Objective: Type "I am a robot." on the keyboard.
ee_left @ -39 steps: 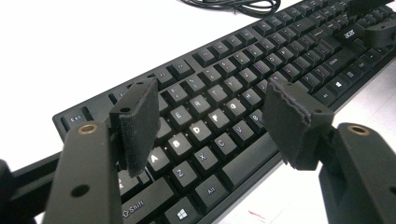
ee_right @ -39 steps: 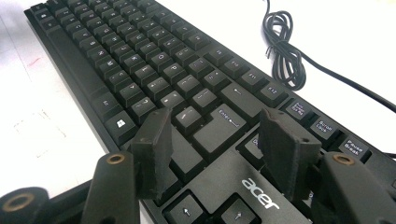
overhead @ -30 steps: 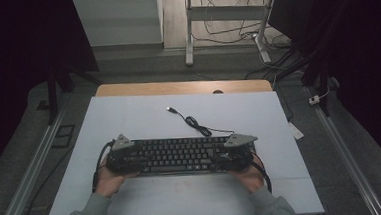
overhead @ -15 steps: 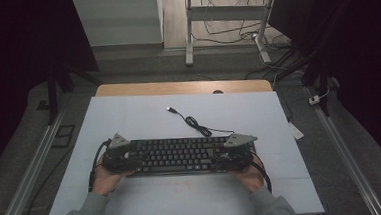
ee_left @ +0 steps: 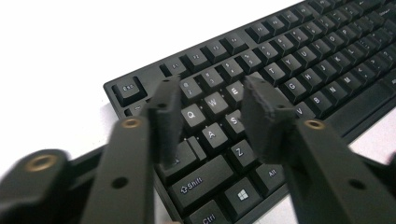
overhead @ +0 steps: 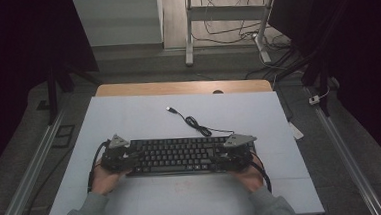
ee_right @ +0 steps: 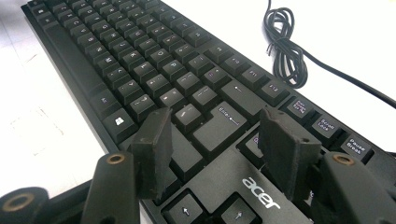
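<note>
Two grippers sit at the ends of the black keyboard (overhead: 176, 156) lying on the bench (overhead: 129, 116): the left gripper (ee_left: 212, 116), jaws just closing yet apart over its letter keys, and the right gripper (ee_right: 219, 151), jaws parted above its Enter end, neither grasping anything.

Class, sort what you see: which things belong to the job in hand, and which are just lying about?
In the job:
keyboard
left claw
right claw

Lying about:
keyboard's coiled cable
desk legs on the floor behind
</note>
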Tool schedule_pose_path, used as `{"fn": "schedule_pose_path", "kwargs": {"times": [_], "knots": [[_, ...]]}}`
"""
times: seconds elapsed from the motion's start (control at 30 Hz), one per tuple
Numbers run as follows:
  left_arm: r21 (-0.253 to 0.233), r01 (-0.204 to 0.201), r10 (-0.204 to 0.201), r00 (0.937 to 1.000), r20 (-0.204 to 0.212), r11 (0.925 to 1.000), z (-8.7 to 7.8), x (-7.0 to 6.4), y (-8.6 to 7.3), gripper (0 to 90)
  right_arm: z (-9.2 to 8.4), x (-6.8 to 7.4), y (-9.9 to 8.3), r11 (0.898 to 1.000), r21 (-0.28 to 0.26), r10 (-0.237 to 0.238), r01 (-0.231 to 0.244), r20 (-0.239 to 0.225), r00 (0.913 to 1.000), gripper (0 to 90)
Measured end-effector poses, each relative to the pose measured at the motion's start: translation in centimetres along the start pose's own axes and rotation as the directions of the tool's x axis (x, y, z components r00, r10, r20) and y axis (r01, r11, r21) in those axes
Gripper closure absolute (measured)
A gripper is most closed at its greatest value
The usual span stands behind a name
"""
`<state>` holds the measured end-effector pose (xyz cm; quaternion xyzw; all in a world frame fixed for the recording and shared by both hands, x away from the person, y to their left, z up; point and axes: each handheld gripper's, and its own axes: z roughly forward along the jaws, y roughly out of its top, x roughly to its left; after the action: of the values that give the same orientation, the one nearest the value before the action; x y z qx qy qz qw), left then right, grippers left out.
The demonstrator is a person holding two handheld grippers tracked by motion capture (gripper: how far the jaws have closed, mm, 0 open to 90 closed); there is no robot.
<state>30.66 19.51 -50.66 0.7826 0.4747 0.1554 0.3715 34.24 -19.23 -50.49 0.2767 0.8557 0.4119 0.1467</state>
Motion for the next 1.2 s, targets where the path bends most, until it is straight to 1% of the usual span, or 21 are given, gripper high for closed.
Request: {"fn": "schedule_pose_path", "kwargs": {"times": [0.1,0.17,0.27,0.4,0.53,0.77,0.9,1.1,1.2], "knots": [[0.006,-0.009,0.009,1.0,-0.003,0.9999,0.2,-0.1,0.0,71.2,0.0,0.0,0.0,1.0,0.001,0.001,-0.001,0.002,1.0,44.8],[0.015,-0.014,0.014,0.9999,-0.003,0.9998,0.3,-0.1,-0.1,79.1,0.1,0.1,0.0,1.0,0.005,-0.002,0.002,0.002,1.0,44.8],[0.033,-0.018,0.018,0.9998,0.006,0.9993,0.6,0.0,-0.2,88.6,0.1,0.1,0.0,1.0,0.001,-0.005,0.005,0.002,1.0,44.8],[0.057,-0.029,0.029,0.9996,0.006,0.9979,1.1,-0.2,-0.3,88.8,0.2,0.1,0.0,1.0,0.002,-0.006,0.006,0.004,1.0,44.8],[0.068,-0.035,0.035,0.9994,0.002,0.9971,1.4,-0.3,-0.3,88.8,0.2,0.1,0.0,1.0,0.003,-0.006,0.006,0.005,1.0,44.8],[0.075,-0.035,0.036,0.9993,-0.009,0.9966,1.6,-0.3,-0.4,88.8,0.2,0.1,0.0,1.0,0.007,-0.009,0.009,0.007,0.9999,44.7],[0.084,-0.036,0.037,0.9993,-0.009,0.9958,1.8,-0.3,-0.5,88.8,0.2,0.1,0.0,1.0,0.008,-0.009,0.009,0.008,0.9999,44.6],[0.083,-0.036,0.037,0.9993,-0.01,0.9959,1.9,-0.3,-0.5,88.8,0.2,0.1,-0.1,1.0,0.009,-0.01,0.009,0.009,0.9999,44.6],[0.095,-0.034,0.035,0.9993,-0.01,0.9949,2.1,-0.3,-0.6,88.8,0.2,0.1,-0.1,1.0,0.009,-0.01,0.01,0.009,0.9999,44.5]]}}
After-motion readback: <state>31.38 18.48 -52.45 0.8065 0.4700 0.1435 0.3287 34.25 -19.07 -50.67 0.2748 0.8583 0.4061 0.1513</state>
